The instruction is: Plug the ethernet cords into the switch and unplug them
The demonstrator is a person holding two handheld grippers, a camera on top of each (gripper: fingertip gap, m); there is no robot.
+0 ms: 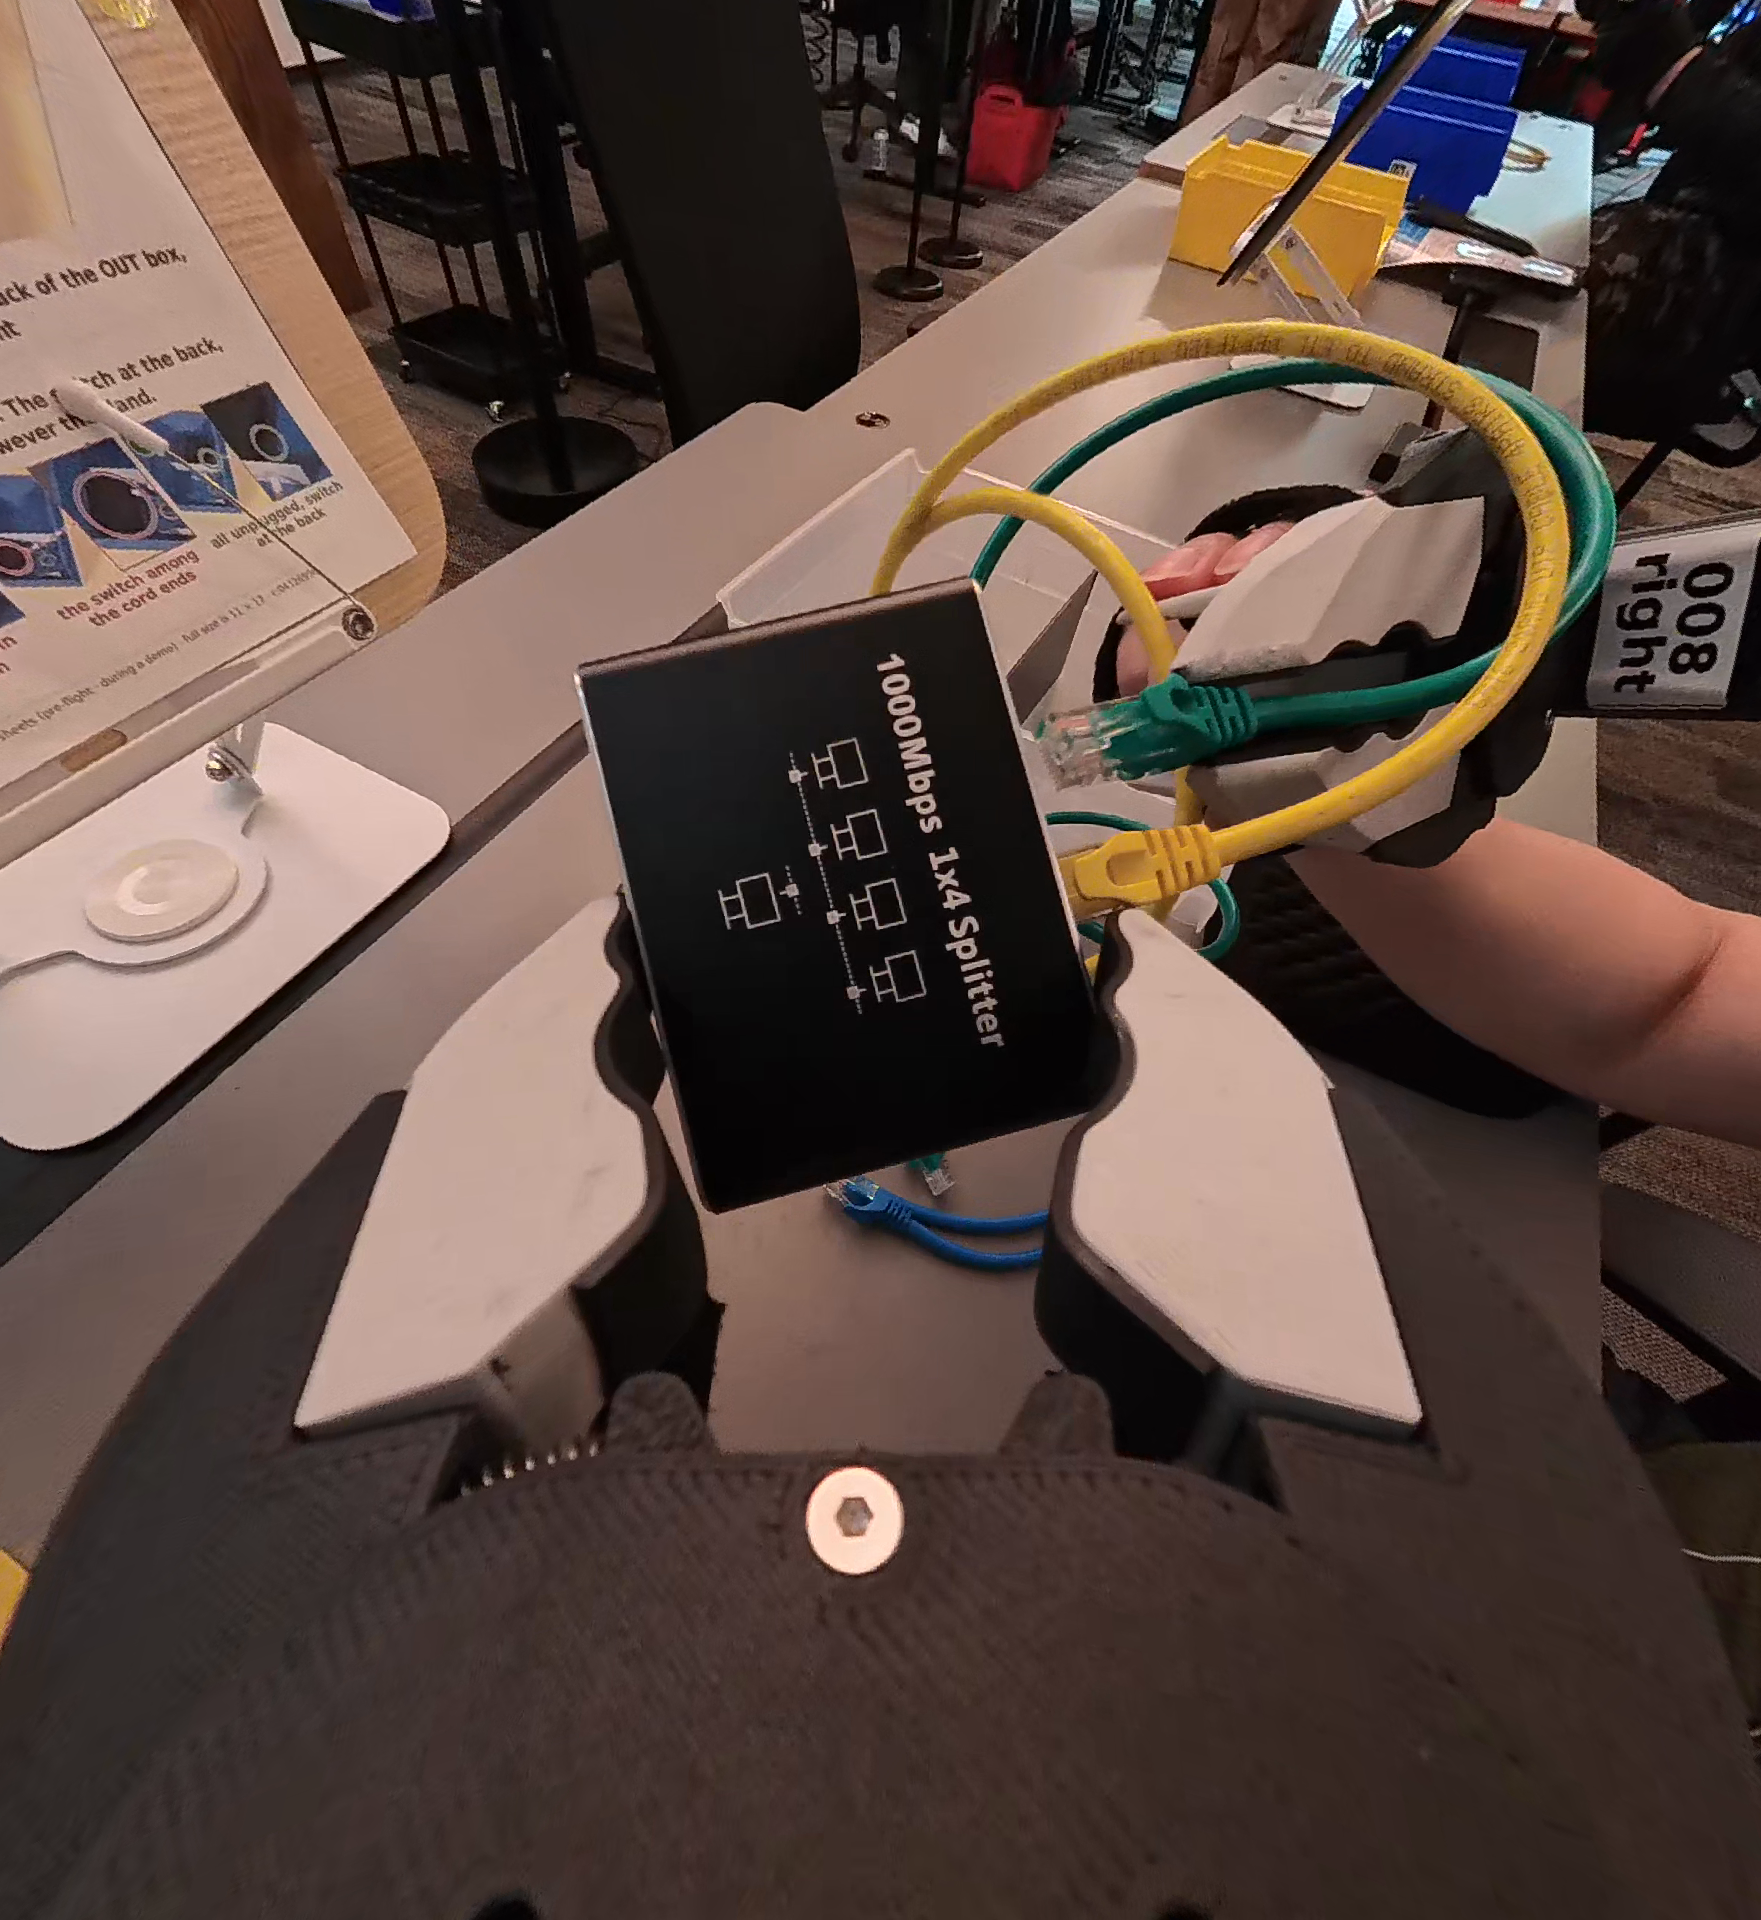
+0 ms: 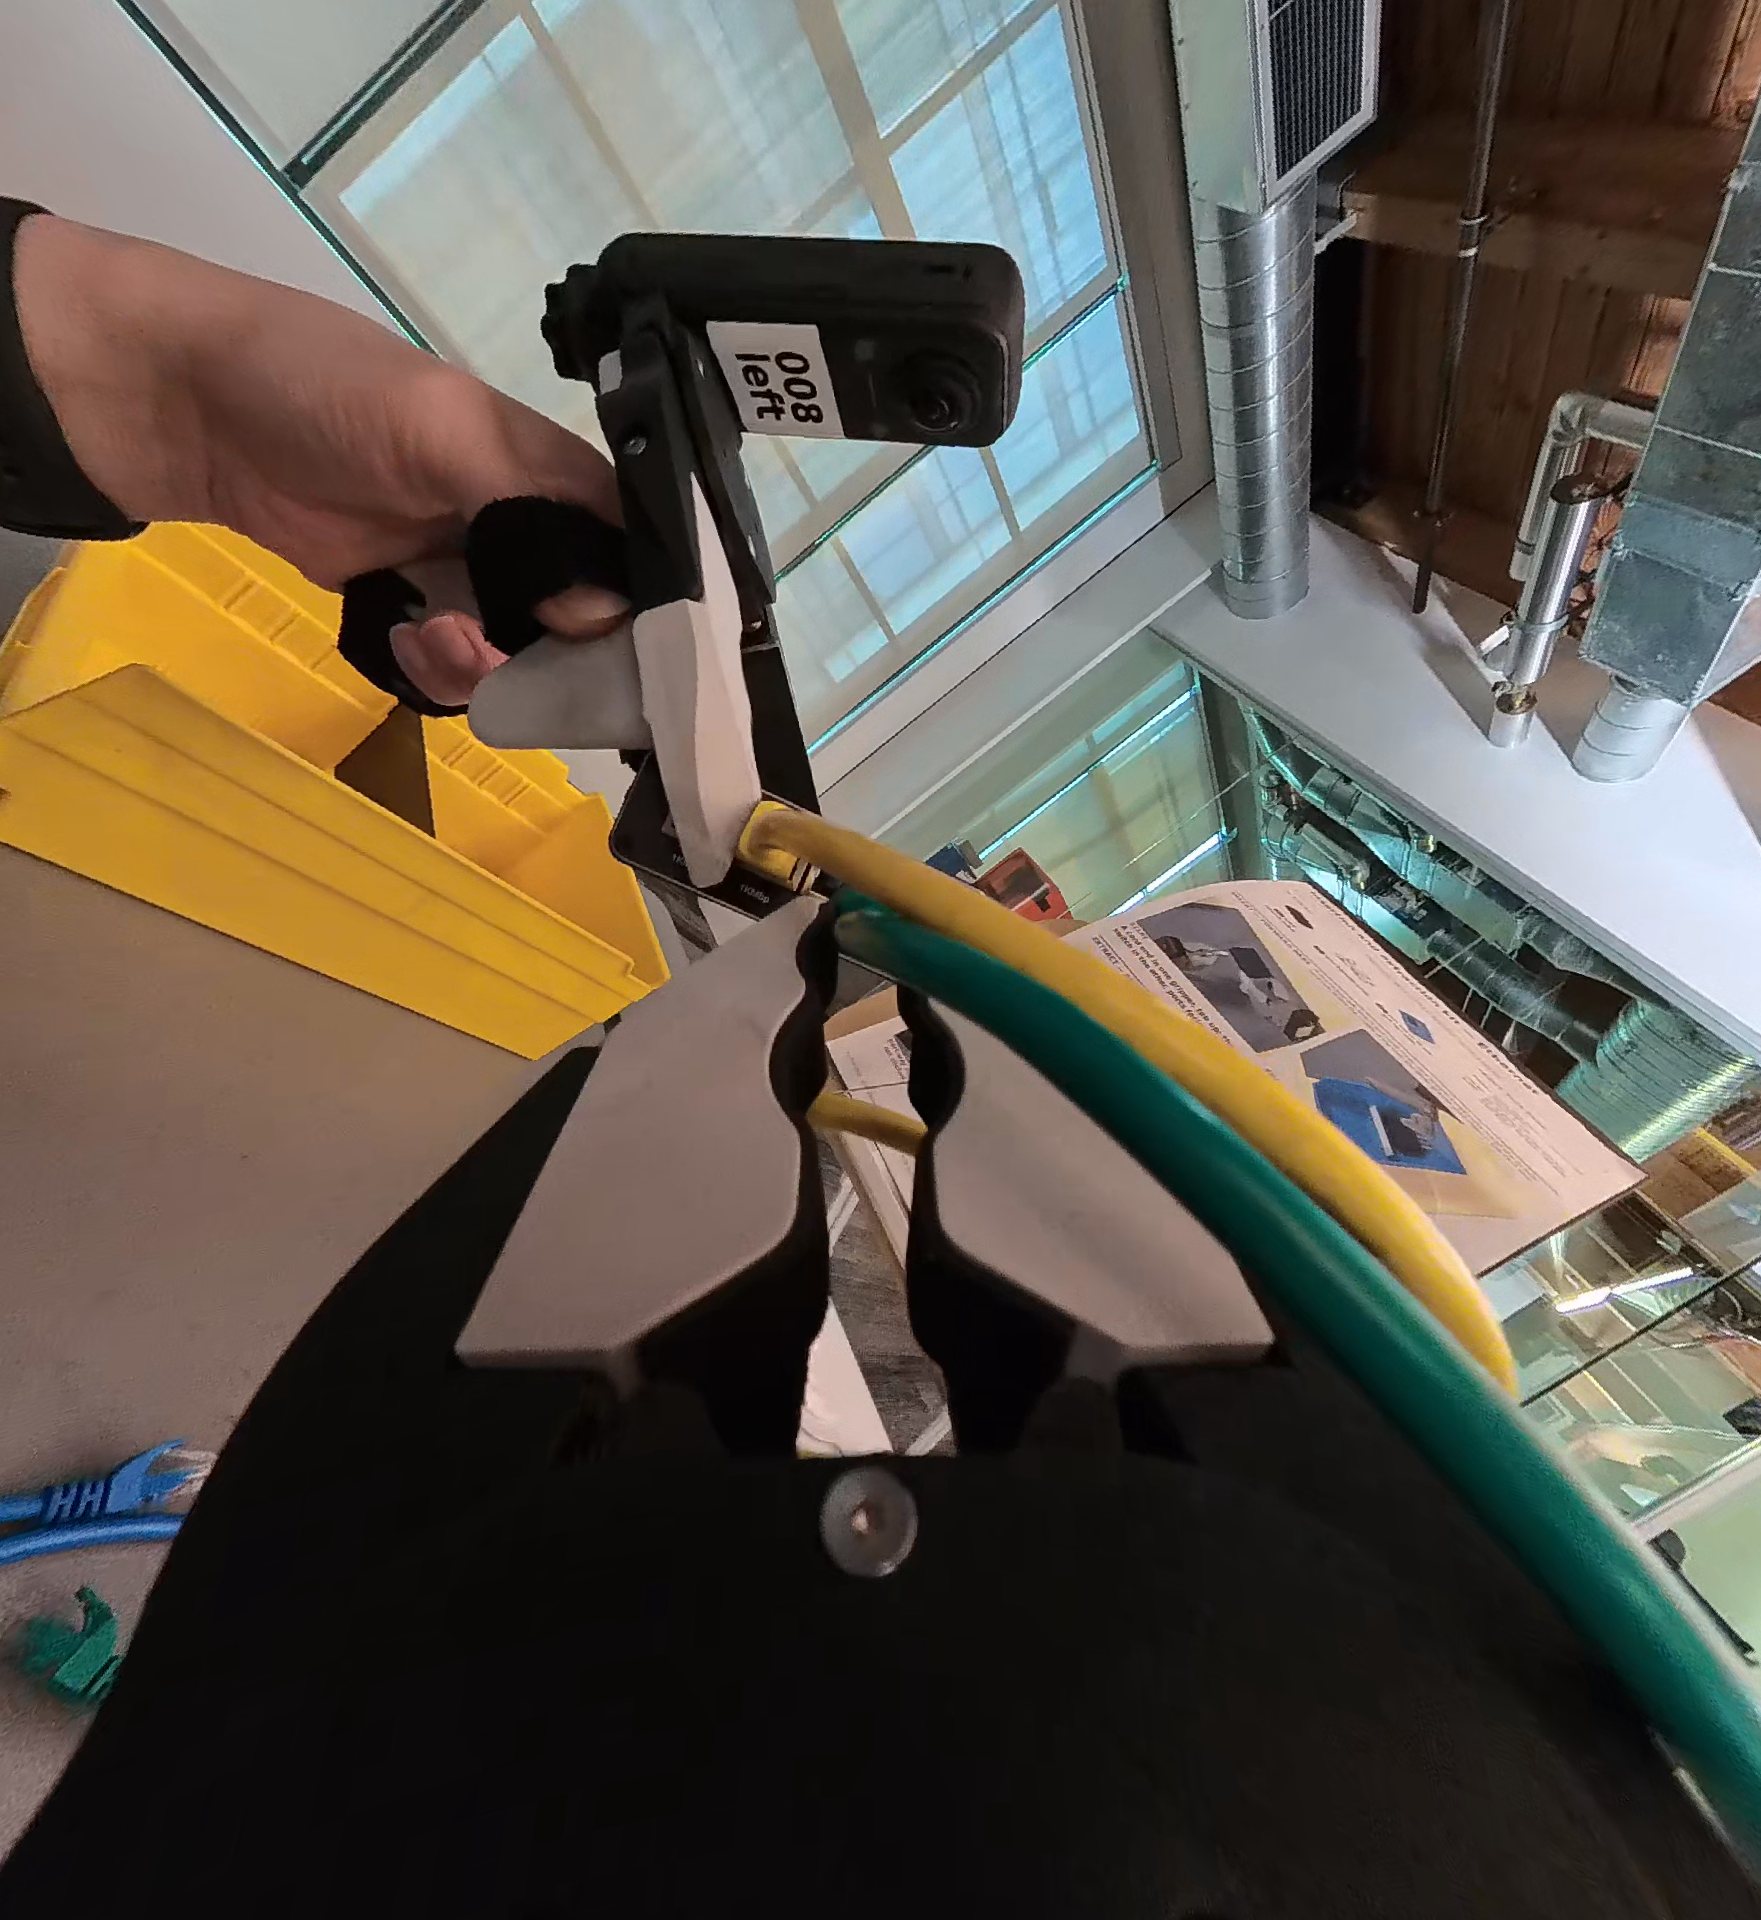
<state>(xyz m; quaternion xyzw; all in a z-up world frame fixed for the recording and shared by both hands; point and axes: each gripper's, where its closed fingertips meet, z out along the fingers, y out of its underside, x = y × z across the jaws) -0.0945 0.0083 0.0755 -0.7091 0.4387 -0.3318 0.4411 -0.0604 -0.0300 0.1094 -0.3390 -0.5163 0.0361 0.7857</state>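
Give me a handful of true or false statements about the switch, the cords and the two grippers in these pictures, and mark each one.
1. The left gripper holds the black switch between its fingers. True.
2. The right gripper is clamped on the yellow cord's plug. False: it grips the green cord just behind its plug.
3. The yellow cord's plug sits at the switch's side edge. True.
4. The green plug is already seated in the switch. False: its clear tip hangs apart from the switch.
5. A blue cord lies on the table below the switch. True.
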